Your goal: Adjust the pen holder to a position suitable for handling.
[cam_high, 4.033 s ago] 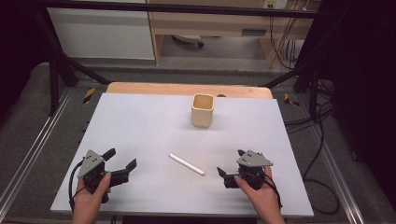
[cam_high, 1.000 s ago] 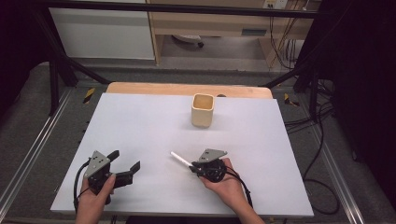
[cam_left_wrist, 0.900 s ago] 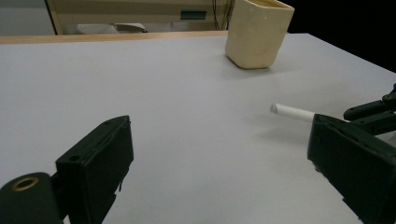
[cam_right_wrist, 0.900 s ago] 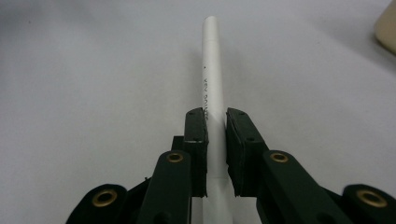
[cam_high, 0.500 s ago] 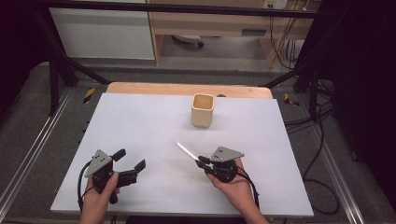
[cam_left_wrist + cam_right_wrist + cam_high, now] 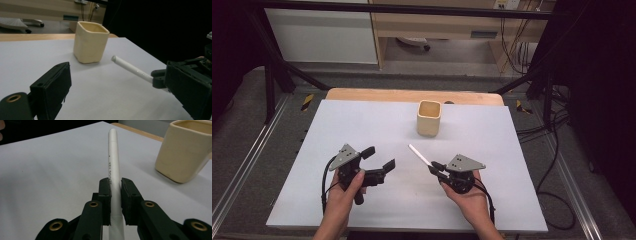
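High view: the right gripper (image 6: 435, 170), at lower centre-right of the frame, clamps its jaws around one end of the white stick (image 6: 419, 155), which slants up-left toward the cream cup (image 6: 429, 118) standing at upper centre of the white table (image 6: 362, 125). At lower left, the left gripper (image 6: 379, 161) has its jaws spread wide, holding nothing.

A white pen (image 6: 130, 68) points toward the cream cup (image 6: 90, 41).
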Tool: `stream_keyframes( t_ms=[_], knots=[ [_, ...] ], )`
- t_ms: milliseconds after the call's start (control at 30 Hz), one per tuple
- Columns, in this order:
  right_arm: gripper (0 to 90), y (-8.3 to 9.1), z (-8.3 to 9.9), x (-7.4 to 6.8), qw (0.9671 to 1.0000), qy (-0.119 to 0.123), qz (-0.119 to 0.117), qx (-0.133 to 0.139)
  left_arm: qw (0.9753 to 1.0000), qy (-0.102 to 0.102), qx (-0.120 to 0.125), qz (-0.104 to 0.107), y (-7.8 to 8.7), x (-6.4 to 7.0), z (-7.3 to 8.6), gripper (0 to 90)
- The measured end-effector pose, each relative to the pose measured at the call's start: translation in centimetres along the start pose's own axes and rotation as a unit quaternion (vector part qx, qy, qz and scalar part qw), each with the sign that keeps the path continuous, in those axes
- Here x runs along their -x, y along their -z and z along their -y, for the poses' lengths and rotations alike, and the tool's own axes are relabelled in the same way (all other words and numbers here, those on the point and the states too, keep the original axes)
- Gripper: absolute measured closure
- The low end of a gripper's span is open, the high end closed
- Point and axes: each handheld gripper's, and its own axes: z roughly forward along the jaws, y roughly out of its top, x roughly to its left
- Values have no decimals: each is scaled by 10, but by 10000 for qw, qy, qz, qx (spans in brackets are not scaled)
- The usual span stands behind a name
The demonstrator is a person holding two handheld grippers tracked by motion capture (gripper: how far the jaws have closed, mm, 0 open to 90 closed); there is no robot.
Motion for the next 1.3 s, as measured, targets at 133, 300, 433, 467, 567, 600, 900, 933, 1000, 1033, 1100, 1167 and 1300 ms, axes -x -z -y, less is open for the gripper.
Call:
stream_keyframes(
  t_ms=[133,300,433,467,567,600,900,933,1000,1033,1100,1167,1300],
  knots=[
    [790,3,0,-1,10000,-44,-1,67,9998,134,39,108,-10,6,-2,53],
    [790,5,-1,0,9998,-82,57,191,9992,301,146,214,-16,9,-4,48],
    [790,8,-2,1,9996,-102,110,257,9978,562,197,284,-20,9,-3,42],
    [790,9,-2,2,9995,-96,121,280,9974,620,195,301,-21,9,-3,41],
    [790,10,-3,2,9993,-92,140,340,9955,827,204,421,-24,8,-3,41],
    [790,11,-3,2,9992,-90,140,350,9947,894,203,459,-25,8,-3,41],
    [789,14,-5,1,9985,-88,243,486,9896,1265,148,671,-31,10,-2,55],
    [790,14,-5,1,9984,-90,241,498,9890,1301,150,692,-31,10,-2,56],
    [790,14,-5,1,9983,-86,235,523,9881,1339,152,736,-33,10,-2,56],
    [790,14,-5,0,9983,-79,235,536,9873,1386,149,764,-33,10,-2,56],
    [790,15,-5,0,9981,-70,234,558,9865,1424,146,793,-34,10,-2,56],
    [790,15,-6,-1,9980,-53,239,583,9856,1474,137,821,-35,10,-1,56],
    [789,15,-7,-2,9976,-40,241,653,9843,1539,142,851,-36,11,-2,57]
  ],
)
